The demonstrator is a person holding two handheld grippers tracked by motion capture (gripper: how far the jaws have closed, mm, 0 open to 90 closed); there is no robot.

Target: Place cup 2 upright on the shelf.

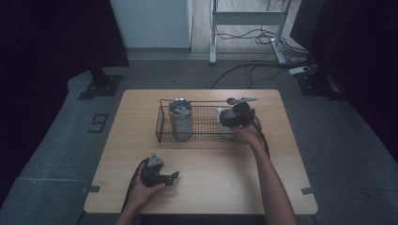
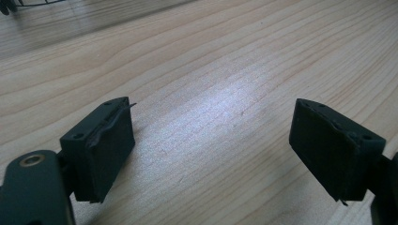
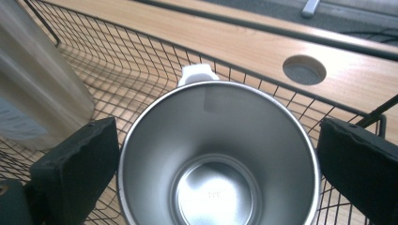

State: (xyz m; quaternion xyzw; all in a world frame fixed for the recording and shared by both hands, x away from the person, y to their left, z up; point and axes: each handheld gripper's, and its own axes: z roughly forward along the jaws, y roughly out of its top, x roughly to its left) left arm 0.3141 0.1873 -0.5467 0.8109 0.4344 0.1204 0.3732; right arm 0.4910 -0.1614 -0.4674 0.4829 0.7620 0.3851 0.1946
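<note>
Nearest to us, the left gripper (image 1: 173, 178) rests low over the near left part of the pale wood-grain table (image 1: 211, 187), its two black, blocky jaws standing well apart with bare table between them and nothing held; one pad's rubber facing looks slightly peeled at its edge. Farther off, the right gripper (image 1: 233, 117) hangs over the right end of the black wire basket (image 1: 206, 101), and its jaws stand wide on either side of an open steel cup (image 3: 216, 187), the rough dark pads just beside the rim. We see no squeeze on the metal, so we read this gripper as open around the cup rather than gripping it. The cup stands upright on the basket's mesh floor, near the right wall, well apart from the tall lidded steel tumbler (image 1: 179, 119) at the left end. We judge the step in hand to be the loading of the basket, with the cup already seated. The next move, as we see it, calls for a straight rise of the right gripper so that neither pad drags on the rim or catches the wire wall. The cup is round and smooth, brushed inside with a shinier disc at the bottom, and has a small white plastic piece (image 3: 198, 74) at its far rim. The basket is thin diamond mesh on a stiffer rod frame. Beyond it the table has a round cable hole (image 3: 304, 69).
</note>
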